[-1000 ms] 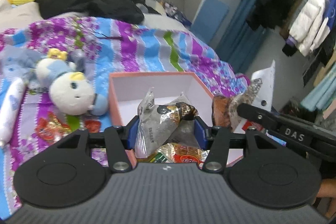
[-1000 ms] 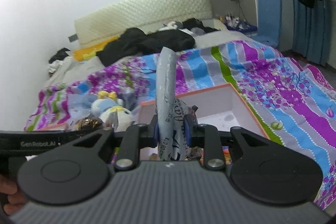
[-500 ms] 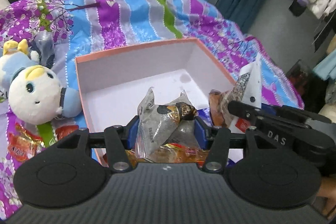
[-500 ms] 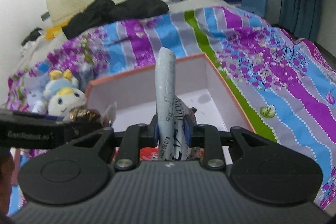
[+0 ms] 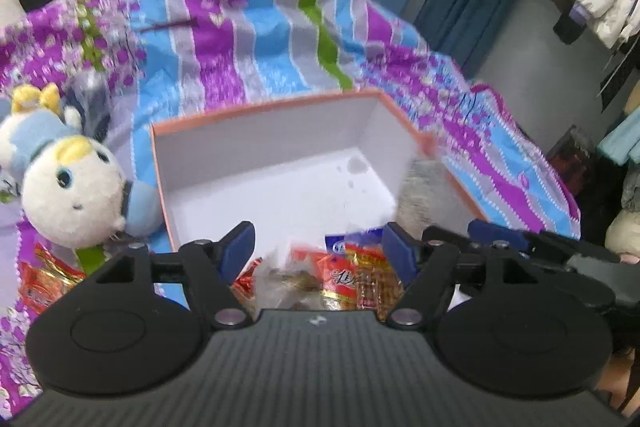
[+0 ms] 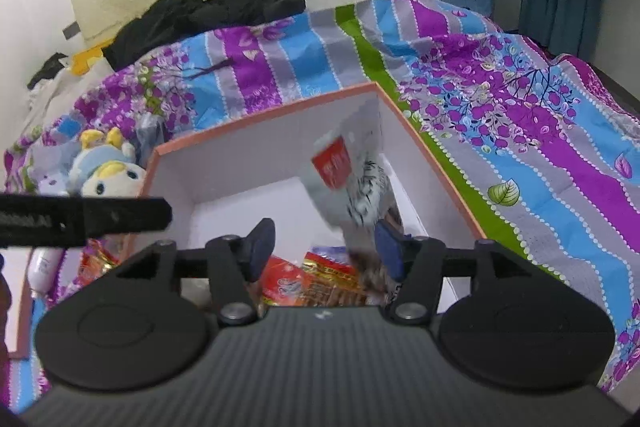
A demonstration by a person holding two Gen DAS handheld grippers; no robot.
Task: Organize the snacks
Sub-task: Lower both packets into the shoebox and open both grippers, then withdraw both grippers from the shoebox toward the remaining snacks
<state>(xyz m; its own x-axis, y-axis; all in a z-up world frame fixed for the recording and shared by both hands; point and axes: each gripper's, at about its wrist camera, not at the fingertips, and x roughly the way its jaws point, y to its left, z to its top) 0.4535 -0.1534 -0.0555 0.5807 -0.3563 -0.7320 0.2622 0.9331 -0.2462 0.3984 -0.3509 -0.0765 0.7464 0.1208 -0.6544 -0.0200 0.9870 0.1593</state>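
Snacks (image 5: 352, 275) lie heaped at the near end of my orange-rimmed box (image 5: 264, 107), which sits on the striped bed cover (image 5: 256, 35). My left gripper (image 5: 318, 247) hangs over that heap; its jaws have just been opening and now stand apart with nothing pressed between the blue pads, the clear packet lying loose below among red wrappers. My right gripper (image 6: 324, 247) has likewise just been opening: the grey-and-white packet (image 6: 360, 183) with a red label stands tilted and blurred against the box's right wall, its lower end close by the right pad, though I cannot tell whether they touch; the left pad is well clear of it. In the left wrist view the right gripper (image 5: 496, 239) shows just beside the box's right wall, and the same packet is a grey blur (image 5: 420, 187) there. A plush toy (image 5: 76, 183) lies just left of the box, with another red wrapper (image 5: 40, 279) near it on the cover. Dark clothes (image 6: 208, 11) are piled at the head of the bed.
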